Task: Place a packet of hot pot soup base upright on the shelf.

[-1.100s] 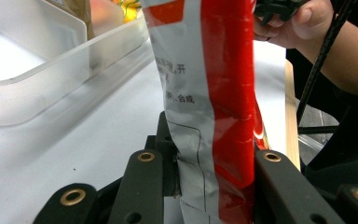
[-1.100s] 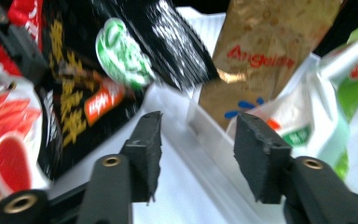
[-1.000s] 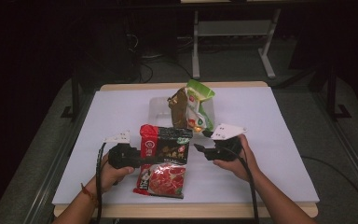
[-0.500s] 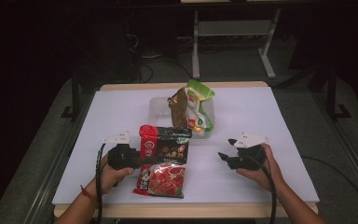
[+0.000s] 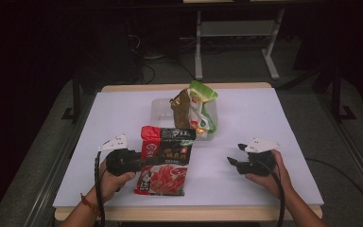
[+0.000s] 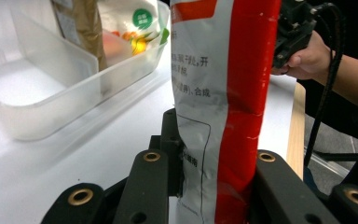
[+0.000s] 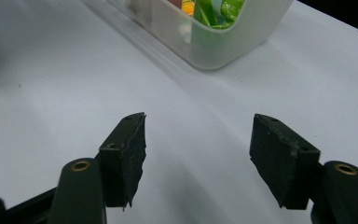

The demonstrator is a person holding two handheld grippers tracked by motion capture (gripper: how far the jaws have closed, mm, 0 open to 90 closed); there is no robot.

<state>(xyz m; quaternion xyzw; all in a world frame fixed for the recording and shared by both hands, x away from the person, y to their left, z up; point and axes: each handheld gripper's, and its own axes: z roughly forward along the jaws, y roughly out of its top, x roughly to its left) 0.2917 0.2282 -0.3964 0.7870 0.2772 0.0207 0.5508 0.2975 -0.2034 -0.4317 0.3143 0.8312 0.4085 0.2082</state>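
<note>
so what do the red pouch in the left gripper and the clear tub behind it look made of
Red printed pouch: seemingly thin glossy plastic film, since it creases and catches light where the left gripper pinches it. Clear rectangular tub: probably rigid, frosted translucent plastic; the packets inside show through its smooth walls.

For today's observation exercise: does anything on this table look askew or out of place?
The two snack bags lean crookedly in the clear tub, poking above its rim. Nothing looks spilled or torn; the red packet is simply clamped in the left gripper.

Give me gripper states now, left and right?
Left gripper: shut on the red snack packet, jaws just closing further.
Right gripper: open, empty, above the table.
</note>
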